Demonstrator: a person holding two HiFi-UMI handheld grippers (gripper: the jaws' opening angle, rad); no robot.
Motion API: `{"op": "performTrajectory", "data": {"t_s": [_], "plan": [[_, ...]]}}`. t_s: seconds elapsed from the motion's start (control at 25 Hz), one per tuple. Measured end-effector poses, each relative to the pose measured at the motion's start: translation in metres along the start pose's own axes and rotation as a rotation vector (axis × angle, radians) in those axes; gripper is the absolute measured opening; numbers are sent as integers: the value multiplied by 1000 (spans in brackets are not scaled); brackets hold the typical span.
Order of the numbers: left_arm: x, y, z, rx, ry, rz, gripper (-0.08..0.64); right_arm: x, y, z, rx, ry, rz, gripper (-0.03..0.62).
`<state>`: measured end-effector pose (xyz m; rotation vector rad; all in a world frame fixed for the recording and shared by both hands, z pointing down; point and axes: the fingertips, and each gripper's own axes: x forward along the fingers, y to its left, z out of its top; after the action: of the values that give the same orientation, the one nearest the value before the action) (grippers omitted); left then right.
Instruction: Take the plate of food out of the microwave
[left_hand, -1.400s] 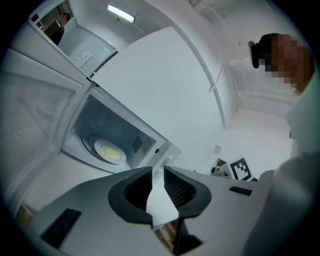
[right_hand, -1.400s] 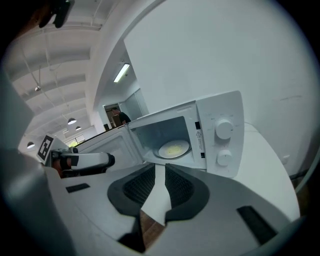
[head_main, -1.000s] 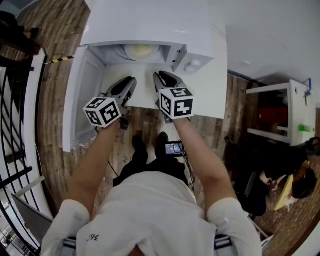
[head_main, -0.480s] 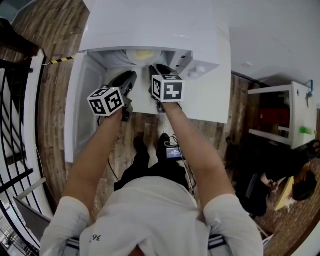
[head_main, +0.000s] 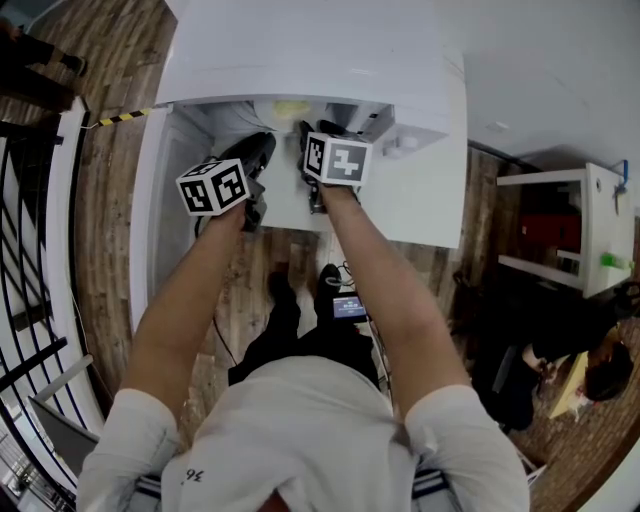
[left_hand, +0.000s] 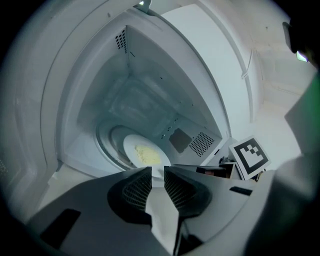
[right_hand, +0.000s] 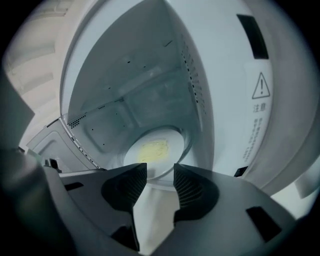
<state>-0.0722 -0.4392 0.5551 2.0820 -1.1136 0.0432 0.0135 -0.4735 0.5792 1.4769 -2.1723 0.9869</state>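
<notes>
A white plate with yellow food lies on the turntable inside the open white microwave. The plate shows just beyond my left gripper, whose jaws stand a little apart with nothing between them. My right gripper points into the cavity with the plate close ahead of its tips. Its jaws have just been opening and hold nothing. In the head view the left gripper and right gripper sit side by side at the microwave's mouth.
The microwave door hangs open to the left. The right cavity wall and a warning label lie close to the right gripper. A black railing, a white shelf unit and a seated person are around me.
Both grippers have moved forward, up the picture, from the counter's front edge to the microwave's opening. The plate has not moved.
</notes>
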Motion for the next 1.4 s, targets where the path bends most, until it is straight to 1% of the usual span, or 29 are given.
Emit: {"op": "performTrajectory", "data": {"t_s": [0.2, 0.28, 0.48, 0.56, 0.68, 1.04, 1.08, 1.24, 1.4], "plan": [[7, 3, 0, 3, 18, 2, 60, 11, -3, -1, 75, 25, -10, 155], [8, 3, 1, 4, 20, -1, 60, 15, -4, -2, 108, 32, -19, 181], [9, 8, 0, 3, 30, 3, 60, 21, -7, -3, 168, 35, -43, 183], [10, 10, -1, 0, 35, 2, 60, 23, -8, -2, 183, 37, -46, 181], [11, 14, -3, -6, 42, 3, 61, 24, -6, -1, 177, 49, -42, 179], [15, 24, -3, -46, 41, 1, 67, 14, -10, -2, 234, 41, -13, 109], [15, 23, -3, -57, 37, -5, 83, 13, -11, -2, 238, 39, -9, 103], [10, 22, -3, -105, 13, -14, 100, 10, -13, 1, 262, 37, -2, 83], [8, 30, -13, -159, 22, -8, 125, 7, -15, 3, 296, 34, 8, 72]]}}
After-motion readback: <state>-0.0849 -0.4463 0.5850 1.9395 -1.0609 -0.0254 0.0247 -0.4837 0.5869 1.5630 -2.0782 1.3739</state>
